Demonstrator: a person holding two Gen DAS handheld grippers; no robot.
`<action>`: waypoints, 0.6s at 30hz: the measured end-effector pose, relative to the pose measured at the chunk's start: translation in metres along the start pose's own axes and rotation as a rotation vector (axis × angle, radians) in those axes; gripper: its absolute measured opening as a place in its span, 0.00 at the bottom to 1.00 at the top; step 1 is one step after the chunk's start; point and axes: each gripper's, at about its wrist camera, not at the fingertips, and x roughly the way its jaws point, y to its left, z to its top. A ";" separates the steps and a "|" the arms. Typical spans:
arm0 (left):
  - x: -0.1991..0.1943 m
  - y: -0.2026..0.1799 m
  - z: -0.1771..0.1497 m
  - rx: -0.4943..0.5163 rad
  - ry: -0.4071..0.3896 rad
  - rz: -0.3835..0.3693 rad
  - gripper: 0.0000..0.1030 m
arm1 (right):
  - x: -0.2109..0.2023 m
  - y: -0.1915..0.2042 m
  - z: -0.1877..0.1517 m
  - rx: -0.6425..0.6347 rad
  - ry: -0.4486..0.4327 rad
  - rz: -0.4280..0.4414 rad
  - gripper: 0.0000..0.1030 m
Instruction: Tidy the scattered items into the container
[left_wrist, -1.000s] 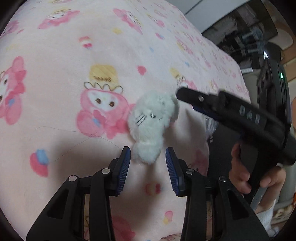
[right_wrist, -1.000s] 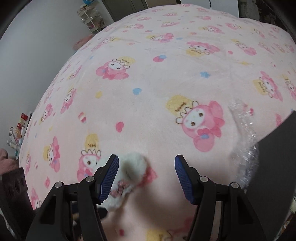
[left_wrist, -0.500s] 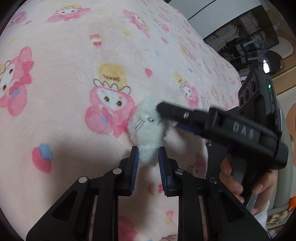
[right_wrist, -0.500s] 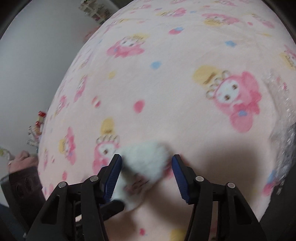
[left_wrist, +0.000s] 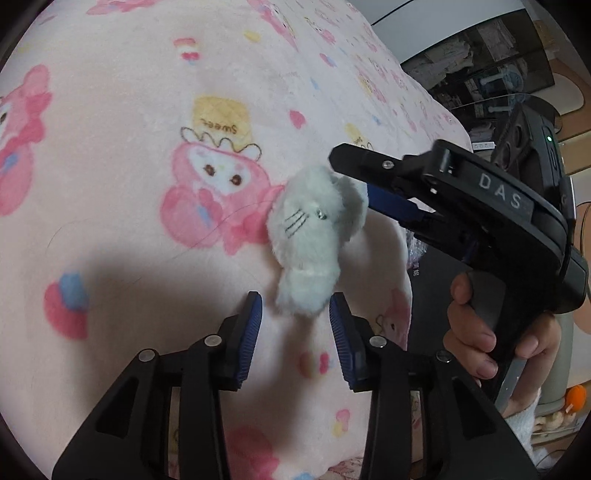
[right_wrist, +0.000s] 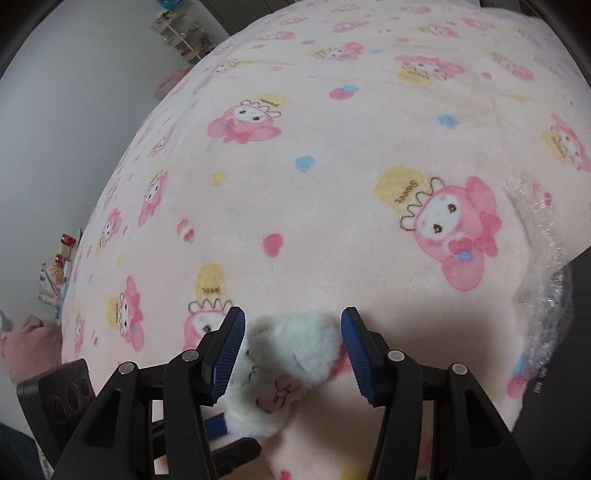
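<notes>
the white plush toy (left_wrist: 314, 236) lies on the pink blanket (left_wrist: 129, 110). the left tool (left_wrist: 295, 325) is opening, the toy's lower end between its pads, untouched. the right tool (right_wrist: 291, 347), marked "das", straddles its head, half open. crinkled plastic wrap (right_wrist: 546, 258) lies near; the blanket reads "sweet".

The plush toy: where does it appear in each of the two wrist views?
Left wrist view: the plush toy lies at the centre, just above the left gripper.
Right wrist view: the plush toy sits low in the centre, between the right gripper's fingers.
Shared landmark: the pink cartoon blanket under it.
</notes>
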 end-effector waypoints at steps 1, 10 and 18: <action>0.001 0.001 0.000 0.001 -0.001 0.001 0.36 | 0.006 0.000 0.001 0.008 0.005 -0.004 0.49; 0.004 0.010 0.005 -0.022 -0.013 -0.052 0.25 | 0.027 -0.011 -0.005 0.075 0.033 0.123 0.46; -0.022 -0.005 -0.017 0.021 0.004 -0.090 0.23 | -0.013 0.004 -0.045 0.117 0.046 0.262 0.37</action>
